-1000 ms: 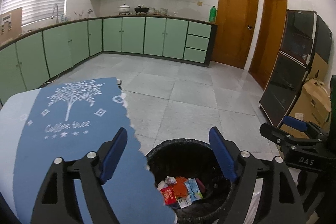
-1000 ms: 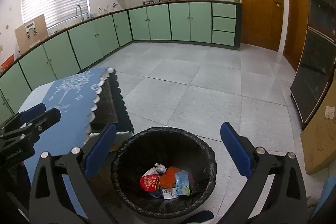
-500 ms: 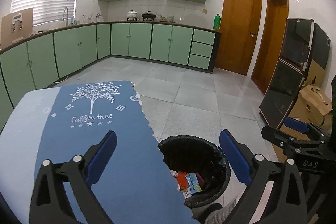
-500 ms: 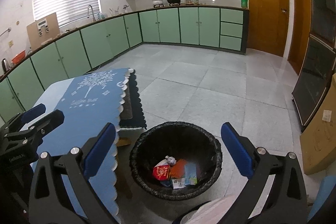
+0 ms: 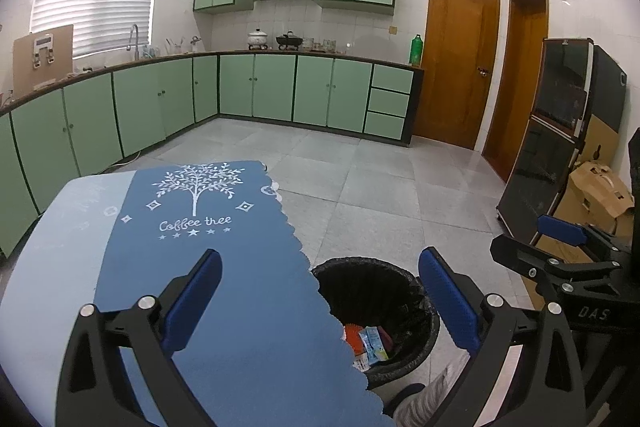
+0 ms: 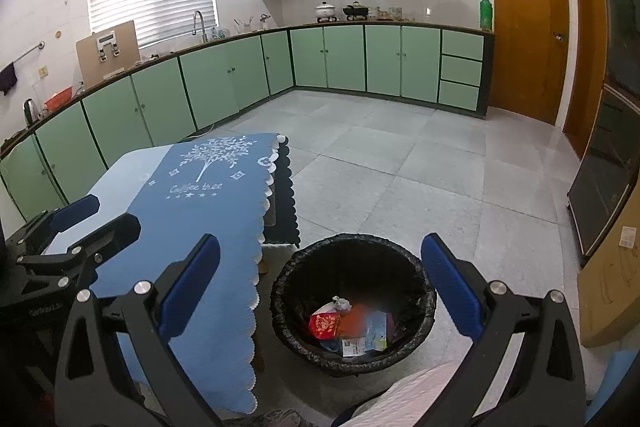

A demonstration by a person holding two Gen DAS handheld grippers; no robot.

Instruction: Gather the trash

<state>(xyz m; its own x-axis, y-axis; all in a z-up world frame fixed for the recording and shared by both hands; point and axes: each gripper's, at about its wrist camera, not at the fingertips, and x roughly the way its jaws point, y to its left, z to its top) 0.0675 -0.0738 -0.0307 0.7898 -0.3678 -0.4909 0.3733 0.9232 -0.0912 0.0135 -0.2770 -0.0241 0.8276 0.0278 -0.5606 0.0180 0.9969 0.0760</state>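
trash (image 6: 352,327) in bin (image 6: 416,267), below right tool (image 6: 320,291).

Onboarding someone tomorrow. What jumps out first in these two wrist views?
The black-lined trash bin on the floor at lower centre, with colourful wrappers at its bottom. Beside it, on its left in both views, the table under a blue cloth printed with a white tree. In the foreground of each view, blue-padded jaws stand wide with nothing between them: left gripper, right gripper.
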